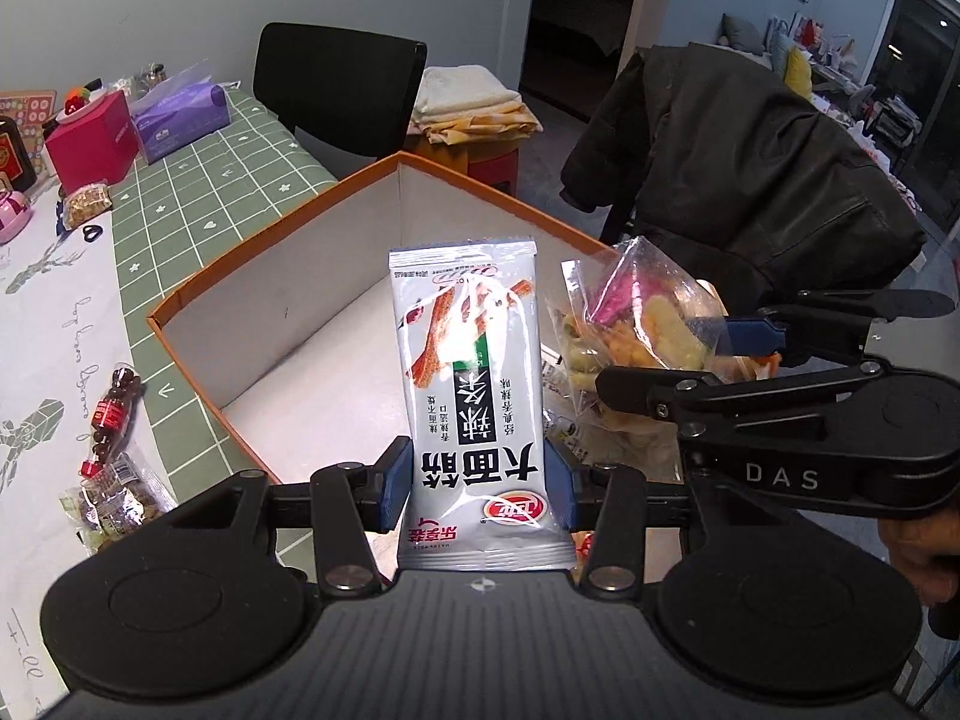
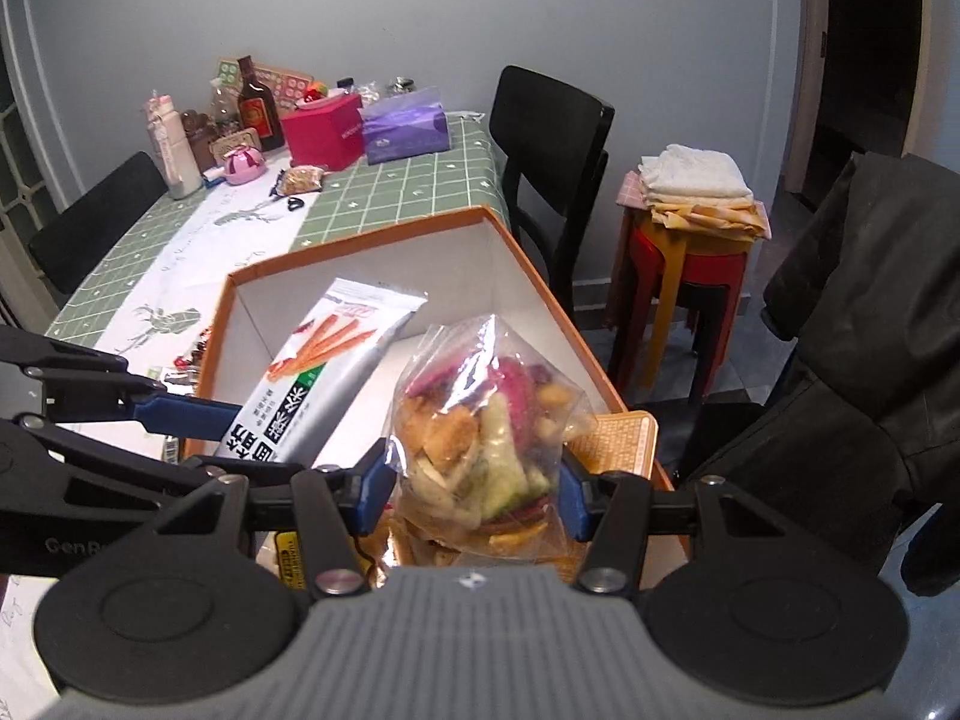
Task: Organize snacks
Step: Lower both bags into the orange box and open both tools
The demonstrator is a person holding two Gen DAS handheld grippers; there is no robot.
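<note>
Gripping a grey snack packet (image 1: 471,402) between its blue pads, the left hand-held gripper (image 1: 477,483) has its jaws closed in on the pack's lower part, w/ the pack standing up over the orange-rimmed box (image 1: 288,228). The right hand-held gripper (image 2: 477,495) is clamped the same way on a clear bag of mixed veg chips (image 2: 486,420), pads pressing both sides of the bag, also above the box, nearer its right wall. The 2 packs hang side by side, close but not touching as far as I can see. The box sits on the surface (image 1: 174,192) w/ a green checked cloth; its white inside looks mostly bare at the far end. Left of the box, on the cloth, lie a small cola-bottle candy pack (image 1: 111,411) & another snack bag (image 1: 117,501). Further back: a red box (image 2: 324,132), purple tissue pack (image 2: 408,126), dark bottle (image 2: 255,102). A black chair (image 2: 552,144) stands beside the surface.
</note>
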